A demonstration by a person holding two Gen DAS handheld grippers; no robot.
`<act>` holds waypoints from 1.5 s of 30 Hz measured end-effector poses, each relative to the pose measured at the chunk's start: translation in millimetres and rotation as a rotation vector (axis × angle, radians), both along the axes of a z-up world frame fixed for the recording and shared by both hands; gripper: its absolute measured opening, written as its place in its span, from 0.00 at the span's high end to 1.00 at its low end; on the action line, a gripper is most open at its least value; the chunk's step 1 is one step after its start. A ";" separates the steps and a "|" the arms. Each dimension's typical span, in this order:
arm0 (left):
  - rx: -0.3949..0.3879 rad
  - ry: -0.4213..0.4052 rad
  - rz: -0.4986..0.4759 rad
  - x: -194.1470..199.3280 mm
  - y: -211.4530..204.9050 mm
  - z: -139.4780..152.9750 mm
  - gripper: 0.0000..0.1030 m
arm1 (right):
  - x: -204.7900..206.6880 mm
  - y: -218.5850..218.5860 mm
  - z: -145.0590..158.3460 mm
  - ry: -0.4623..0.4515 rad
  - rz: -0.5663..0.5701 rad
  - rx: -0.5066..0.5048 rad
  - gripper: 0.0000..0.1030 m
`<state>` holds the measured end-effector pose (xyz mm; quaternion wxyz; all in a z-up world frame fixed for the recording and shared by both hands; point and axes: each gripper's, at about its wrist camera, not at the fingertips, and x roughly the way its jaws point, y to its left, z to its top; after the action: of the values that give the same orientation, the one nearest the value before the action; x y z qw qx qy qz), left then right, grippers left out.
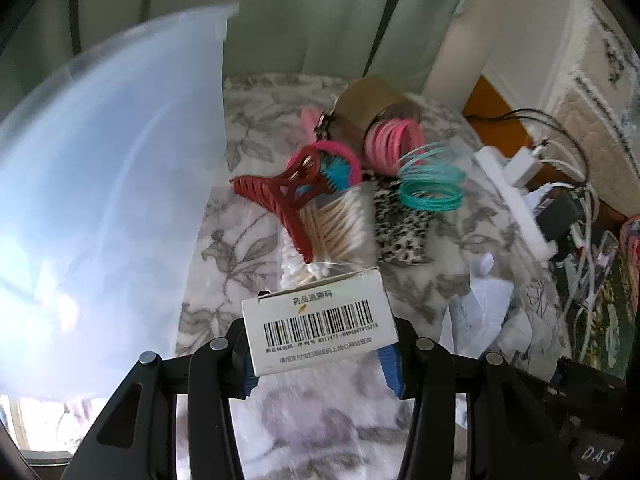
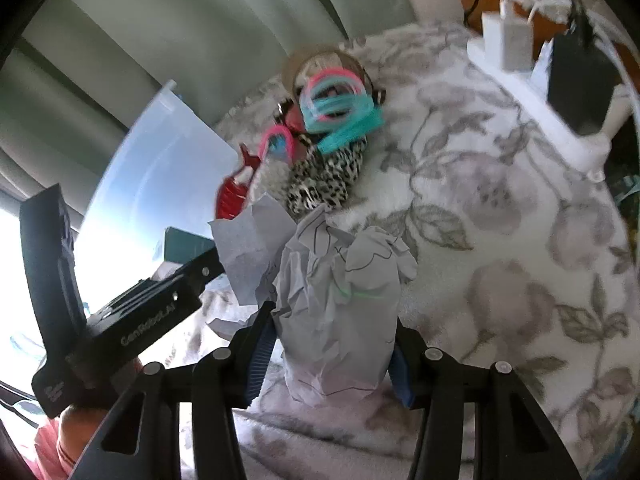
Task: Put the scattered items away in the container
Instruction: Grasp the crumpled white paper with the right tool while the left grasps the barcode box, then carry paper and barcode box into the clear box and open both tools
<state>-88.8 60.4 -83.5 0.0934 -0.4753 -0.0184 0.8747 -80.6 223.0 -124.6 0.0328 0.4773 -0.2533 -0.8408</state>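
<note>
Left wrist view: left tongs point(image 1: 320, 350) clamp the medicine box point(image 1: 318, 326), right tongs point(image 2: 328, 354) pinch crumpled paper point(image 2: 340, 300); release each squarely over the clear container point(image 1: 104, 200).

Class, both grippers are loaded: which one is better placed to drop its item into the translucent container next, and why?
Probably the left. The left gripper holds the barcoded box right beside the translucent container. The right gripper, clamping crumpled paper, sits farther away, with the left gripper between.
</note>
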 end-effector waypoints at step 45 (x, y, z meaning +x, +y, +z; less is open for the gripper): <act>0.174 0.333 0.380 53.9 -214.4 118.7 0.52 | -50.3 -163.5 134.9 0.350 0.297 0.120 0.48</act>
<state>-34.9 -153.9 35.2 -0.0302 -0.3031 -0.1668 0.9378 -130.9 59.4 10.3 0.1710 0.3575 -0.1205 -0.9102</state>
